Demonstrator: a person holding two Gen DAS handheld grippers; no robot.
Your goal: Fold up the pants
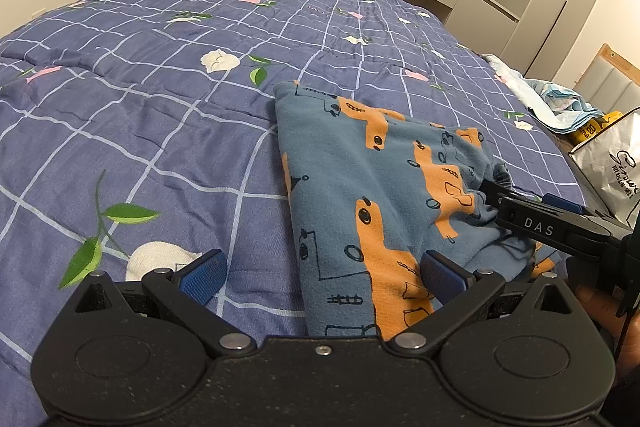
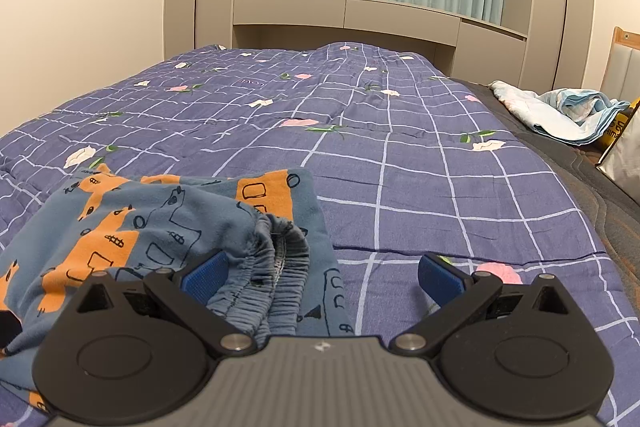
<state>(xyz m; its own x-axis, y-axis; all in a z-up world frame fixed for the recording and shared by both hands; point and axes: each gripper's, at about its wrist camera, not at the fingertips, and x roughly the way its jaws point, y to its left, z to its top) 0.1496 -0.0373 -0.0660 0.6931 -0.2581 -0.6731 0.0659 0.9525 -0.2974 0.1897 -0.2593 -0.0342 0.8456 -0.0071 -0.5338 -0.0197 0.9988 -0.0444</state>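
Blue pads [image 2: 204,277] of the right gripper [image 2: 320,277] stand spread at the pants' waistband [image 2: 276,267], gripping nothing. The left gripper [image 1: 322,277] is spread too, one pad [image 1: 442,277] touching the pants [image 1: 360,179], which lie bunched on the quilt [image 1: 140,115]. A pinch here may well catch only one layer of the gathered elastic, so the fold would drag crooked. Beyond the pants the quilt is bare; right of them, at the bed's edge, lie a crumpled cloth [image 2: 560,107] and a bag [image 1: 612,163], clear of the fold.

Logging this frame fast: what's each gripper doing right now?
Left gripper: open, holding nothing, over the pants.
Right gripper: open, holding nothing, at the waistband.
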